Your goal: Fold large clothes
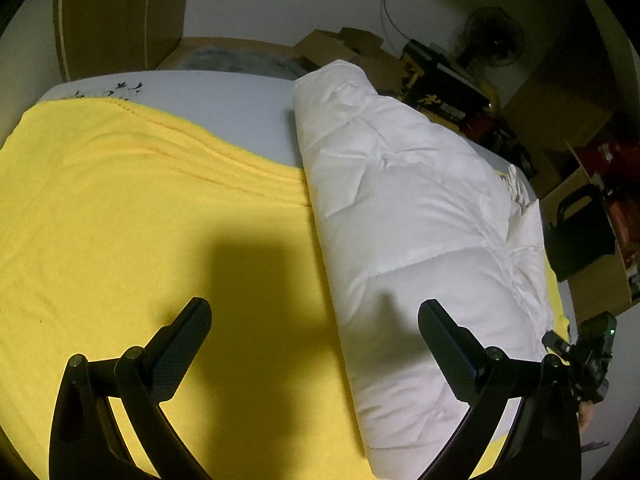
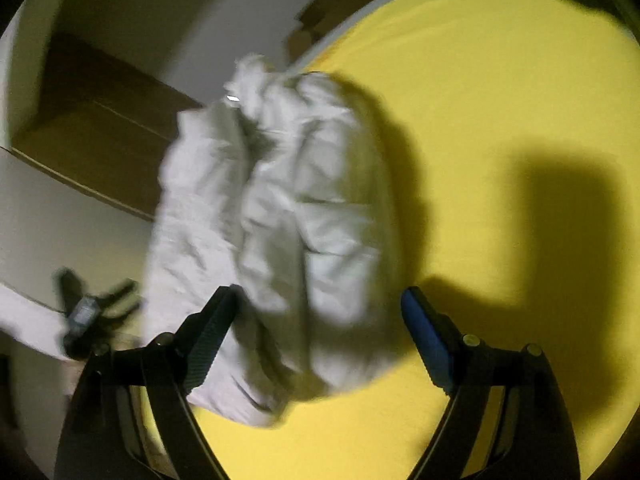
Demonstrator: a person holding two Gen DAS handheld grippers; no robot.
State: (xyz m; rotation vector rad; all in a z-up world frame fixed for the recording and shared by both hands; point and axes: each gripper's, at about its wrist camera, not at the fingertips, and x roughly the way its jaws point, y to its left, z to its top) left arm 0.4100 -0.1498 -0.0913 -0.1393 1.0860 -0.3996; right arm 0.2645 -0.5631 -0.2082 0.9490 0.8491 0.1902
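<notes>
A white quilted puffer garment [image 1: 408,216] lies folded lengthwise into a long bundle on a yellow blanket [image 1: 120,220]. My left gripper [image 1: 316,328] is open and empty above the blanket, its right finger over the garment's near end. In the right wrist view, which is blurred, the same garment [image 2: 288,208] lies on the blanket [image 2: 500,100] near the bed's edge. My right gripper [image 2: 320,312] is open and empty just above the garment's near end. The other gripper shows at the edge of each view: in the left wrist view [image 1: 588,356] and in the right wrist view [image 2: 88,316].
The blanket covers a bed with a pale grey sheet [image 1: 224,100]. Cardboard boxes [image 1: 344,48], a fan [image 1: 494,36] and dark bags [image 1: 580,232] crowd the floor beyond the bed's right side. A brown wardrobe [image 1: 120,12] stands at the back left.
</notes>
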